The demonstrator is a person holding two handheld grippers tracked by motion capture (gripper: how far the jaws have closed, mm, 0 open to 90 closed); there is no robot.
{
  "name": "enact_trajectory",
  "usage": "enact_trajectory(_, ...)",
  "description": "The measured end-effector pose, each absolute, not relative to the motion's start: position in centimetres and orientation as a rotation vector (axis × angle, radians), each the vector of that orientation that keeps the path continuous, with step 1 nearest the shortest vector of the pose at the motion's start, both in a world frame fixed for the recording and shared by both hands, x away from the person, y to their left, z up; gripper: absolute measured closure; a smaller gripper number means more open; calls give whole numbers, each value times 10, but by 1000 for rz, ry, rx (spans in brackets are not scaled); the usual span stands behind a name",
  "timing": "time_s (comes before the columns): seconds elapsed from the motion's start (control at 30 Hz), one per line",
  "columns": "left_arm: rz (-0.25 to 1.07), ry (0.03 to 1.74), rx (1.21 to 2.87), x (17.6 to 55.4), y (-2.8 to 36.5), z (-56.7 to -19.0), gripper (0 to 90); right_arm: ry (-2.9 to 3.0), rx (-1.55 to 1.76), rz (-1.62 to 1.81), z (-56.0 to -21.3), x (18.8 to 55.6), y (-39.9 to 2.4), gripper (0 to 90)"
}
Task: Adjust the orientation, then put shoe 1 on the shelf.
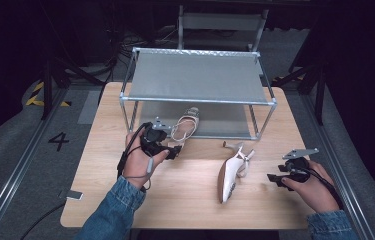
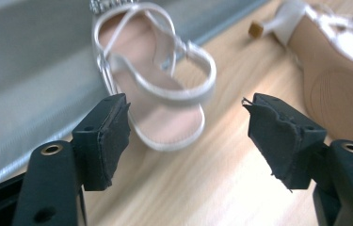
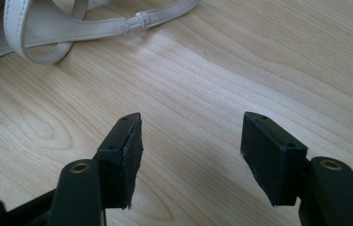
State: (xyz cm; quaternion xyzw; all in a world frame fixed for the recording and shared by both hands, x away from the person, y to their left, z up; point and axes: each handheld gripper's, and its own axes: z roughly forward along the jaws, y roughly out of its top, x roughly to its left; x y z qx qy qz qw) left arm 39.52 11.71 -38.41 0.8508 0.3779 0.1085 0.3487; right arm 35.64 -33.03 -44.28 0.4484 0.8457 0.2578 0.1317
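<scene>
One white strappy heeled sandal (image 1: 185, 126) (image 2: 157, 89) rests half on the rack's lower shelf, its heel end sticking out over the table. My left gripper (image 1: 171, 148) (image 2: 186, 129) is open just short of that heel end, nothing between its jaws. The second white sandal (image 1: 231, 171) (image 2: 339, 66) lies tipped on its side on the table, sole showing, thin heel pointing toward the rack. My right gripper (image 1: 275, 178) (image 3: 190, 150) is open low over the wood, to the right of this sandal, whose straps (image 3: 47, 28) show ahead of the jaws.
A metal-framed two-shelf shoe rack (image 1: 197, 77) with grey fabric shelves stands at the back of the wooden table (image 1: 185, 200). A grey chair (image 1: 221, 22) sits behind it. Bare wood lies between the two hands and along the front edge.
</scene>
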Motion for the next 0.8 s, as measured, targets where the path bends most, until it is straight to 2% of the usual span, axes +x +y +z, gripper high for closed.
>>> enact_trajectory(0.27, 189, 925, 2303, 395, 123, -412, 297, 2460, 1295, 743, -443, 357, -329, 399)
enact_trajectory(0.5, 185, 903, 2374, 409, 121, -433, 341, 2464, 1292, 741, -445, 357, -328, 399)
enact_trajectory(0.67, 168, 912, 2396, 417, 116, -446, 312, 2464, 1301, 736, -447, 356, -329, 397)
enact_trajectory(0.8, 204, 875, 2338, 425, 113, -453, 425, 2460, 1312, 731, -447, 353, -331, 397)
